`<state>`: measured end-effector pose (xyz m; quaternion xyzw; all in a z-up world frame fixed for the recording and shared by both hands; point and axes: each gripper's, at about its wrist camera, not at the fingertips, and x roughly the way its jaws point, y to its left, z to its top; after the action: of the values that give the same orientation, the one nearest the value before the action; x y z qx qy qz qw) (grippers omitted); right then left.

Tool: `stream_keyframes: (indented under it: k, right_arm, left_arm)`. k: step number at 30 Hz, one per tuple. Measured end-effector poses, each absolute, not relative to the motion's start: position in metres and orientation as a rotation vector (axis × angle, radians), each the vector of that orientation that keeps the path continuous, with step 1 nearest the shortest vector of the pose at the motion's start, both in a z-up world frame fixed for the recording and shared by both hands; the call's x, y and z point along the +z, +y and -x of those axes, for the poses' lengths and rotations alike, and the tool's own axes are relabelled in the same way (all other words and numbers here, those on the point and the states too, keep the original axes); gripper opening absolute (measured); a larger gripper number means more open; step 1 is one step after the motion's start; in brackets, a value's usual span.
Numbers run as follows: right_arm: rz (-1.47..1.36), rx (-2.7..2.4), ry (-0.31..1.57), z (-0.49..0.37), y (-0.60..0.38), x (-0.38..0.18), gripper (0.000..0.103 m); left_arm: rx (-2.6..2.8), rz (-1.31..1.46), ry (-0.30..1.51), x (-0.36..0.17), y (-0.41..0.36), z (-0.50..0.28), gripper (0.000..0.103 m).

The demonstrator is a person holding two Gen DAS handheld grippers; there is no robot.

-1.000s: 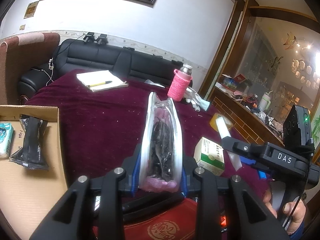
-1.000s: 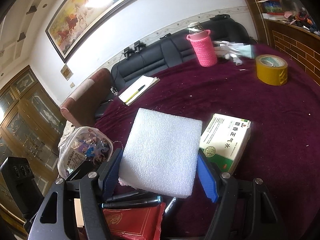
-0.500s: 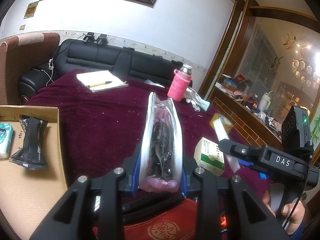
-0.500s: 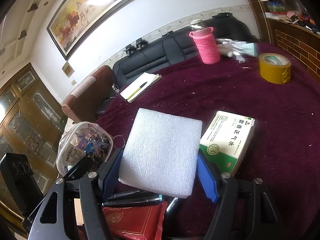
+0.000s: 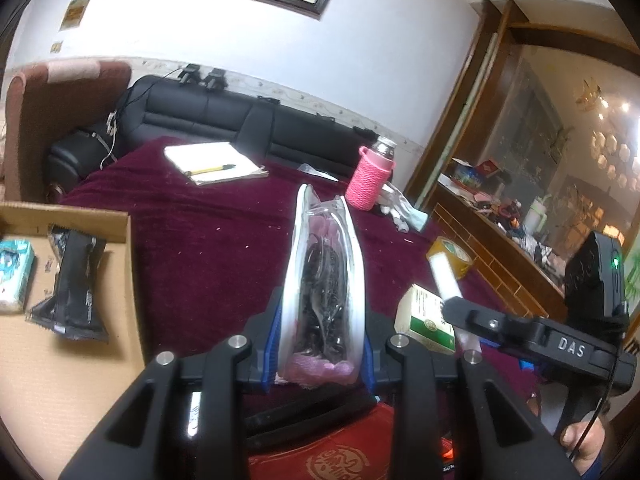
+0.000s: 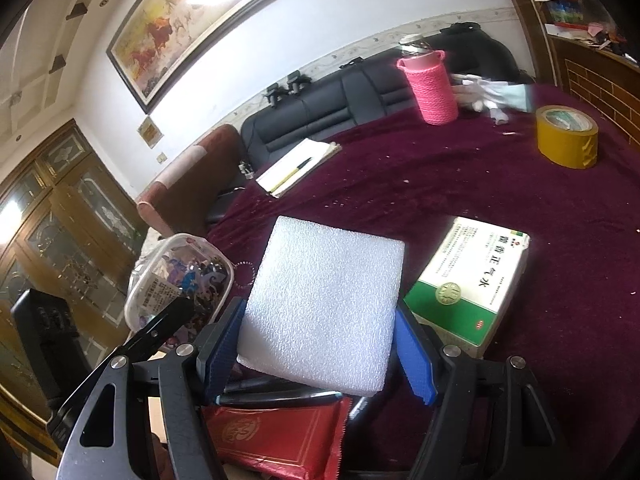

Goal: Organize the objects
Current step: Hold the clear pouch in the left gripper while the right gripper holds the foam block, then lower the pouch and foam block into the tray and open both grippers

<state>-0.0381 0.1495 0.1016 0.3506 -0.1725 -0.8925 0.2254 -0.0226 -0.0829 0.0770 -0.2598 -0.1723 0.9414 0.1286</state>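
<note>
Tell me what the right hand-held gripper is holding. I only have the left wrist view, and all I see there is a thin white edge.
Observer: A square white foam sheet, clamped flat between the blue pads of the right hand-held gripper.
Operator: And my pouch, seen side-on?
Observer: The clear pouch has a paper label and colourful items on its broad face.
Operator: What is that dark bar above the red packet?
Observer: Dark pens, one with a teal end, lying on the red packet.

Bare cloth (image 6: 420, 168) lies open between notebook (image 6: 298, 164), pink bottle (image 6: 432, 88) and tape roll (image 6: 568, 136).
</note>
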Motion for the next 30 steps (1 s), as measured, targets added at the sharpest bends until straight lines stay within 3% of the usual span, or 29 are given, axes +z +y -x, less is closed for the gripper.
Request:
stream_keyframes:
  k: [4, 18, 30]
  right_arm:
    - [-0.959, -2.447, -0.45, 0.03, 0.139, 0.108, 0.076]
    - [-1.009, -2.264, -0.225, 0.004, 0.047, 0.122, 0.077]
    - [-1.154, -2.035, -0.015, -0.009, -0.061, 0.083, 0.077]
  left_arm:
    - [2.713, 0.763, -0.613, 0.079, -0.099, 0.017, 0.03]
    - [2.809, 0.731, -0.749, 0.104, -0.182, -0.038, 0.03]
    - [2.839, 0.876, -1.041, 0.067, -0.281, -0.076, 0.03]
